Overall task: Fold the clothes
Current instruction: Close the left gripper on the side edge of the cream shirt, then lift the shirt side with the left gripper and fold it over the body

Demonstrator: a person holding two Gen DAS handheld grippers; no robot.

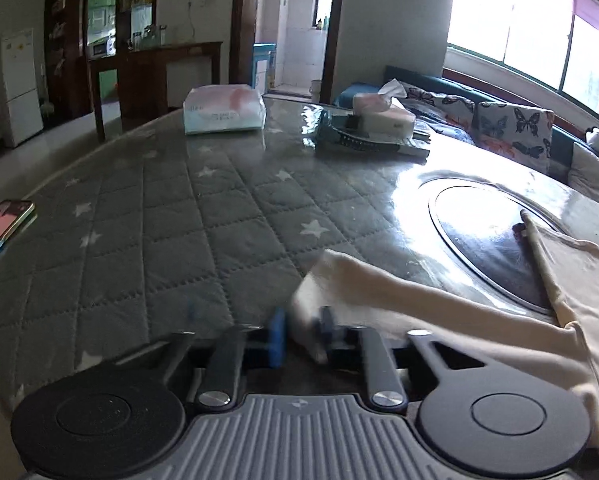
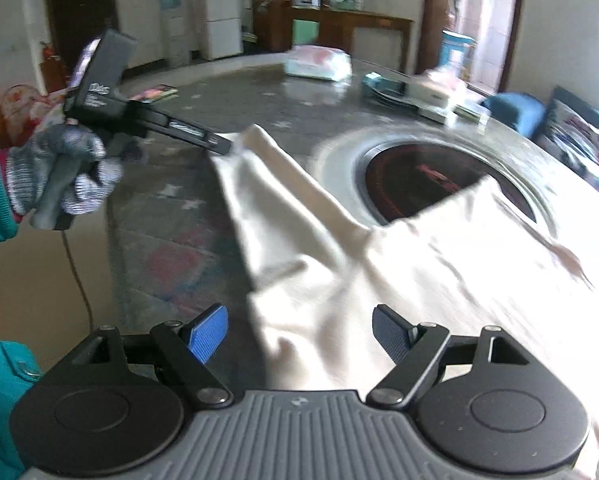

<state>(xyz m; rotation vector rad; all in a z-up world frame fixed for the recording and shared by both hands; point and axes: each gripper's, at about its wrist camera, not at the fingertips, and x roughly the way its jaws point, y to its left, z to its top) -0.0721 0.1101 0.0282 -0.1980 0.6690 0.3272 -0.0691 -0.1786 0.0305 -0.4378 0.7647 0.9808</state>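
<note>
A cream garment [image 2: 379,256] lies spread over the round table, partly over the dark round inset [image 2: 427,176]. In the left wrist view my left gripper [image 1: 301,332] is shut on a corner of the cream garment [image 1: 399,292], which stretches away to the right. In the right wrist view the left gripper [image 2: 229,146], held by a gloved hand, pinches that corner and lifts it. My right gripper [image 2: 299,336] is open, with its blue pads either side of the garment's near edge, not closed on it.
A grey quilted star-pattern cover [image 1: 179,220] lies on the table. A phone [image 1: 3,228] sits at the left edge. A wipes pack [image 1: 223,114], a tissue box [image 1: 383,114] and books [image 1: 371,144] stand at the far side. A sofa with cushions [image 1: 511,132] is beyond.
</note>
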